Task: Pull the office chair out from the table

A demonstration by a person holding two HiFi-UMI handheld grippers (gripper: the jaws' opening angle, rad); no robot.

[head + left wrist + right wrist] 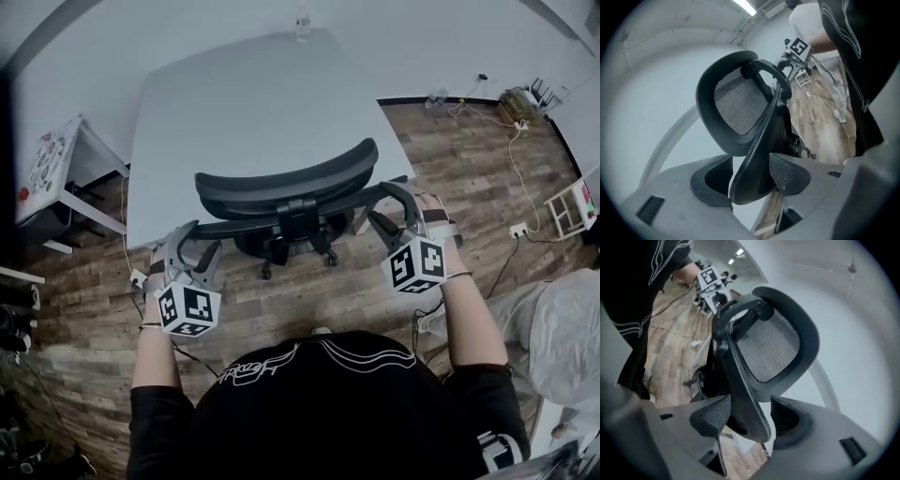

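The office chair shows only its backrest, arms and part of its base, its seat hidden under the tabletop; a small object at the tabletop's far edge is too small to name; a white bundle is cut off by the right edge.

You have even, cool light from overhead; a ceiling strip lamp glares at twelve o'clock in your left gripper view. The table reads bright, with soft shadows beneath it. Both gripper views bulge fisheye-wise, with black corners, and whatever lies nearest the lens is soft.
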